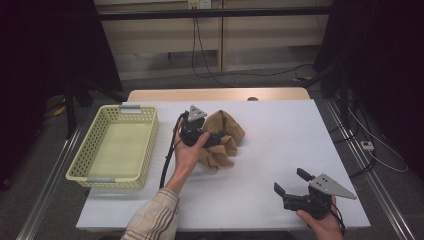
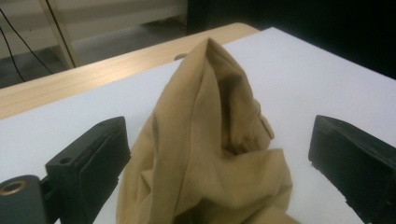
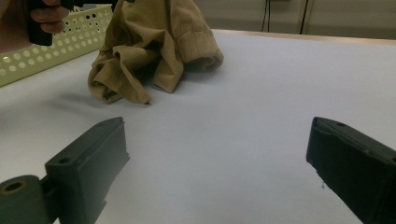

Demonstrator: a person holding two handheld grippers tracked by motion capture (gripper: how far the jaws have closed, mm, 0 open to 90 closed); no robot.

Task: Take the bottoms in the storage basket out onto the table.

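The right gripper (image 1: 291, 183) sits at the lower right of the high view, held low over bare table near the front edge. Its jaws stand spread wide, with nothing between them. In the right gripper view only white surface lies between the two black jaws, so this tool appears parked in reserve, clear of the work.

Farther up, at the centre of the high view, the left gripper (image 1: 216, 138) lies against the tan cloth (image 1: 223, 137). In the left gripper view its jaws are also spread, one on each side of the crumpled fabric (image 2: 210, 154), which rises in a peak between them. The jaws bracket the cloth but do not yet pinch it. This placement suggests preparation for a grasp on the raised fold.

The cloth rests bunched on the white table (image 1: 280, 150), just right of centre. The yellow perforated basket (image 1: 145, 150) stands at the left of the frame, near the cloth but apart from it, open side up and vacant.

Open room: the surface right of the cloth is unobstructed out to the table's right edge. The basket's near wall is the only barrier on a leftward path. Beyond the far edge, a wooden strip (image 1: 220, 94) borders the table.
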